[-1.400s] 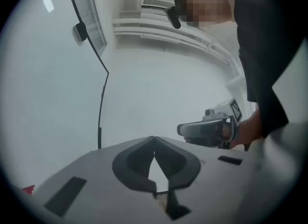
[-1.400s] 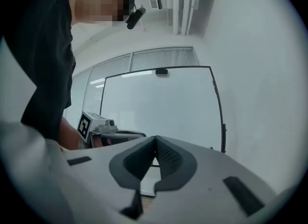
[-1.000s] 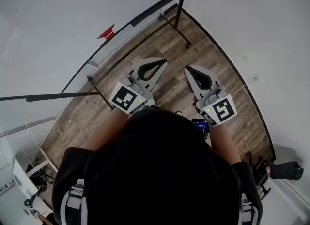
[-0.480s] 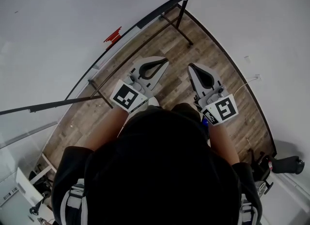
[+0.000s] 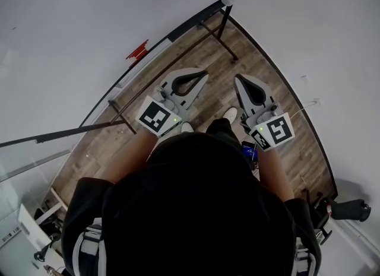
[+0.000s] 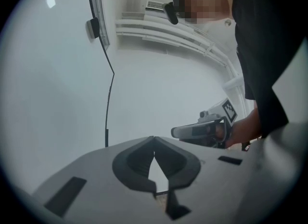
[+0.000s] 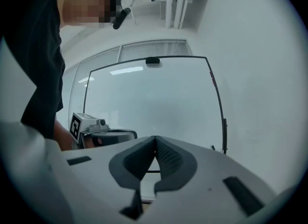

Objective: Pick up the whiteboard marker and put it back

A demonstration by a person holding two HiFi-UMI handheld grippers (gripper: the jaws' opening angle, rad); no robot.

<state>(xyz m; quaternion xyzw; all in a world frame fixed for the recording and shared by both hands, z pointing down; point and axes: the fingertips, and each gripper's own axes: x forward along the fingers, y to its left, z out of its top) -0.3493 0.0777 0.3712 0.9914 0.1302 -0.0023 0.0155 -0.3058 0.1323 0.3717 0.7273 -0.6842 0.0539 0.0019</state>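
Observation:
I see no whiteboard marker that I can be sure of. A small red object [image 5: 138, 49] sits on the lower ledge of the whiteboard [image 5: 71, 25], too small to identify. My left gripper [image 5: 205, 74] points level toward the board's lower edge, its jaws shut with nothing between them. My right gripper [image 5: 240, 79] is held beside it, also shut and empty. The left gripper view shows its own closed tips [image 6: 154, 138] before a white surface. In the right gripper view the closed tips [image 7: 155, 137] face the black-framed whiteboard [image 7: 149, 98].
The whiteboard stands on a dark metal stand [image 5: 217, 34] on a wood-plank floor [image 5: 279, 108]. White walls close in on the right [image 5: 332, 43]. My shoe [image 5: 230, 114] shows between the grippers. Each gripper appears in the other's view, the right gripper [image 6: 202, 130] and the left gripper [image 7: 108, 135].
Both grippers have moved forward toward the whiteboard, side by side and still shut. A shoe has come into view between them as the person steps forward.

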